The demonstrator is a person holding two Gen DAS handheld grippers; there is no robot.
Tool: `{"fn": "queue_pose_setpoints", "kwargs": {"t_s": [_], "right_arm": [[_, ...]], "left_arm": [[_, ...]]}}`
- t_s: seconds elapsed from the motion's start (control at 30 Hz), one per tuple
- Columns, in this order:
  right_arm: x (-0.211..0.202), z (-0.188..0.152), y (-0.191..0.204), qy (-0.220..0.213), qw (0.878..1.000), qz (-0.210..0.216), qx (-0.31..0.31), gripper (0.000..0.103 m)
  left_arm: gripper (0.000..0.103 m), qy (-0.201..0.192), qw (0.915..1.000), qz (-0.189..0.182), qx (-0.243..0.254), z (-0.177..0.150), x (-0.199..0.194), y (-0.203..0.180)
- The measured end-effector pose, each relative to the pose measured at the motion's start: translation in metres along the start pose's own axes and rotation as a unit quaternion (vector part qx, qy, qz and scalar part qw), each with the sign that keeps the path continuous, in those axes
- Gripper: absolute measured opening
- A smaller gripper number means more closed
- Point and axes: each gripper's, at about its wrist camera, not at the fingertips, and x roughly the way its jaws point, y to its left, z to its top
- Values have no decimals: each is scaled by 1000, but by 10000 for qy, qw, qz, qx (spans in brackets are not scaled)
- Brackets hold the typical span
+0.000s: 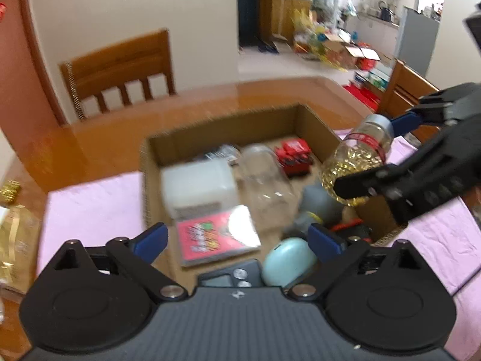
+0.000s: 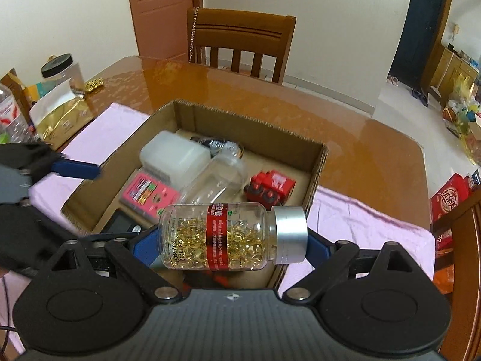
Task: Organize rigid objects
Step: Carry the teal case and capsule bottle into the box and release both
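My right gripper is shut on a clear capsule bottle with gold capsules, a red label and a silver cap, held sideways above the near right corner of the cardboard box. In the left wrist view the same bottle hangs over the box's right wall in the right gripper. My left gripper is open and empty over the box's near edge. Inside lie a white plastic box, an empty clear bottle, a red toy and a pink card pack.
The box sits on a pink cloth on a glossy wooden table. A grey item, a mint case and a small scale lie near the box's front. A gold bag and jar stand left. Chairs surround the table.
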Motion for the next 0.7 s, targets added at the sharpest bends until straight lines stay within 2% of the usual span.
{"fn": "queue_pose_setpoints", "kwargs": {"t_s": [0.13, 0.23, 0.27, 0.47, 0.6, 0.7], "right_arm": [[16, 16, -3, -25, 10000, -31, -29, 97], [34, 25, -6, 147, 9999, 33, -13, 97], [38, 25, -7, 144, 9999, 7, 22, 100], [32, 24, -13, 29, 9996, -29, 295, 103], [19, 20, -10, 150, 9986, -153, 482, 103], [4, 10, -2, 350, 9959, -444, 700, 103]], "left_arm": [[99, -179, 9996, 109, -176, -4, -20, 11], [101, -249, 9991, 246, -234, -7, -27, 15], [101, -301, 9987, 342, -224, -9, -28, 15], [102, -590, 9954, 723, -218, -15, -38, 17], [102, -476, 9960, 660, -374, -14, -44, 19], [102, -300, 9962, 554, -602, -11, -46, 22]]}}
